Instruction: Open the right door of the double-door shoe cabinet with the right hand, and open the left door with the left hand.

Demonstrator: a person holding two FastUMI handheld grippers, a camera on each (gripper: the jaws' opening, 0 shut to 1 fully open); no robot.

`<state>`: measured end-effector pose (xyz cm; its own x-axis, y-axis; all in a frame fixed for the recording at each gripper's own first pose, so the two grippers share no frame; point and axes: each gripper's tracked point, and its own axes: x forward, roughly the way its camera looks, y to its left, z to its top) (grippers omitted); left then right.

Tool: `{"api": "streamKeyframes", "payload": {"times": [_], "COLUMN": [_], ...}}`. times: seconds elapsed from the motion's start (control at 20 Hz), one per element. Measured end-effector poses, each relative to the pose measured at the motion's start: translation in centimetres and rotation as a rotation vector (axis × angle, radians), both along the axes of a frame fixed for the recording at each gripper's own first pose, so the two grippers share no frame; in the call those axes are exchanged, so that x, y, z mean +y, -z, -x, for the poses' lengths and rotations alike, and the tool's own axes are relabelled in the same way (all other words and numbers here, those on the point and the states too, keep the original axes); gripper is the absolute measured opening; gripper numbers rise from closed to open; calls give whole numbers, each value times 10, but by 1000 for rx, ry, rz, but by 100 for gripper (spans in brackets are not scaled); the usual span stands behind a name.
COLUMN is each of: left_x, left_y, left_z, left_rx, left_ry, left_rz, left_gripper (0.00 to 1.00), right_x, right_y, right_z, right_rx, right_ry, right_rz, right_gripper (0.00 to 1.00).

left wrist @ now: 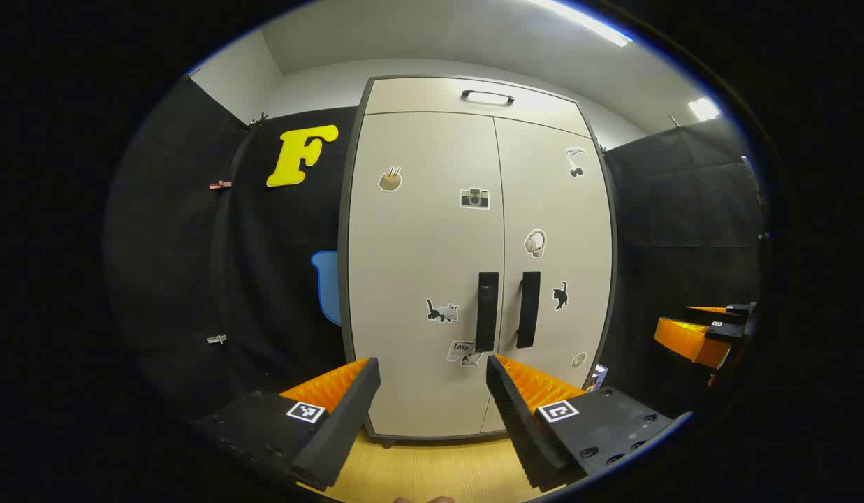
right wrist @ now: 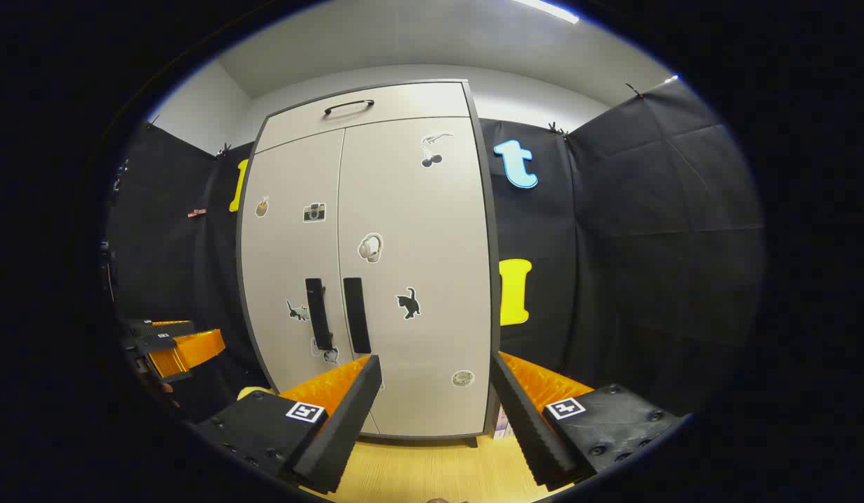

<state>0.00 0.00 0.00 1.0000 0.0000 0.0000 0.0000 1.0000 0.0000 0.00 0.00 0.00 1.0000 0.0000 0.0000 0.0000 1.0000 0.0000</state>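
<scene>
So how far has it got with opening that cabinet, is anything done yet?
Nothing is done yet: the left door and right door both sit shut, flush together. In hand is only the approach. The left tongs and right tongs are open, apart from the cabinet and gripping nothing. Left to do: the right handle pulled with the right tongs, then the left handle with the left.

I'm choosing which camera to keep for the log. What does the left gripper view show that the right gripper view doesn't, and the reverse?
Left gripper view alone: the right gripper at its right edge. Right gripper view alone: the left gripper at its left edge. Both: the tall beige double-door shoe cabinet with both doors closed, its two black vertical door handles, stickers on the doors, the pale wooden floor, and open fingers at the bottom.
</scene>
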Motion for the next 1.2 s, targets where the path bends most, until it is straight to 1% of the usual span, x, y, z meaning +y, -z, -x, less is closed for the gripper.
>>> {"api": "streamKeyframes", "payload": {"times": [0.2,0.4,0.5,0.6,0.85,1.1,1.2], "left_x": [4,3,5,9,23,39,45], "left_y": [-2,2,4,4,8,15,20], "left_z": [-1,-1,0,0,3,4,5], "left_rx": [-5,4,4,3,-2,6,11], "left_ry": [-10,0,-2,-8,-12,10,28], "left_rz": [-21,12,6,5,42,19,4], "left_gripper": [95,95,95,95,95,95,95], "right_x": [1,3,5,11,31,57,65], "right_y": [-3,-2,0,2,2,4,6], "right_z": [0,-3,-4,-6,-10,-17,-25], "right_rx": [-4,-7,-1,5,15,19,27], "right_ry": [0,-1,3,-8,-35,-42,-27], "right_rz": [-23,-31,-23,-22,7,19,27], "right_gripper": [99,98,97,98,98,98,98]}}
